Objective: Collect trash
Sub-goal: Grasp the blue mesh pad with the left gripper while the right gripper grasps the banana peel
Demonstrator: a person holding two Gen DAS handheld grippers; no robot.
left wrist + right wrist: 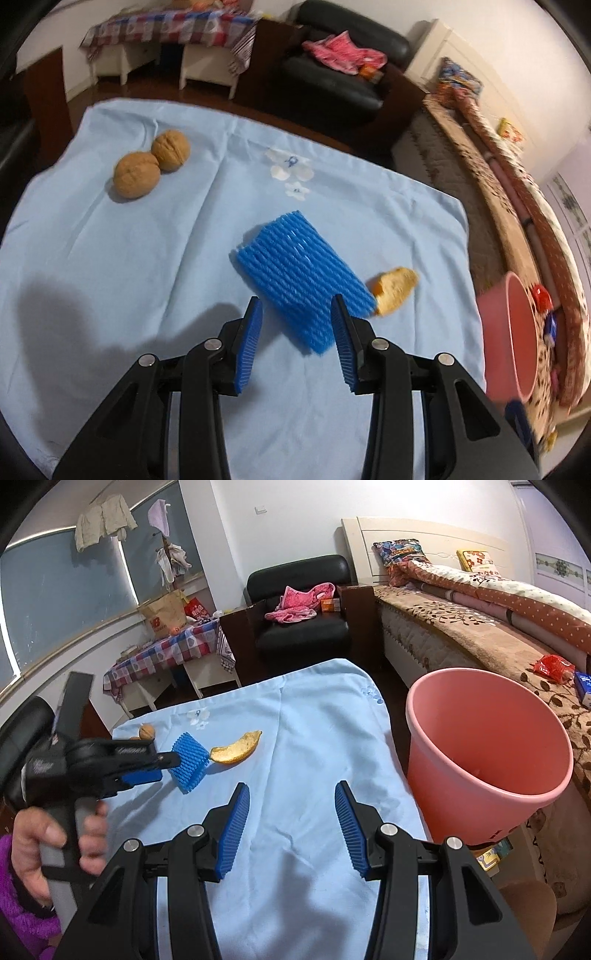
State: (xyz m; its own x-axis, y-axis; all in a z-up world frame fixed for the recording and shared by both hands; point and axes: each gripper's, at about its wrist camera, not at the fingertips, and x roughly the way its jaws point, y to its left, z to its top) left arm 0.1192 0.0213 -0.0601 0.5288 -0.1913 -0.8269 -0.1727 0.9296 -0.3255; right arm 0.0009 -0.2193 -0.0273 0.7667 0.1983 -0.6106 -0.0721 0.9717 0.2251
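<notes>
On the bench: a light blue cloth [147, 258] covers the bench, its far edge and right edge both in view
Foam net: blue foam net [301, 280] lies flat near the middle of the cloth, slanting toward the right edge
Peel: orange peel [393, 290] lies just beside the net's right end, touching or nearly so, closer to the right edge
Walnuts: two walnuts [151, 164] touch each other near the far left corner, well apart from the net
Left hand-held gripper [297, 315]: fingers apart, straddling the near end of the net; whether the pads press on it I cannot tell
Right hand-held gripper [291, 805]: fingers apart with nothing between them, over bare cloth on the near right part of the bench
Bucket: pink bucket [436, 786] stands just off the bench's right edge, mouth open
Open room: bare cloth spreads between the walnuts and the net, and from the peel to the right edge
</notes>
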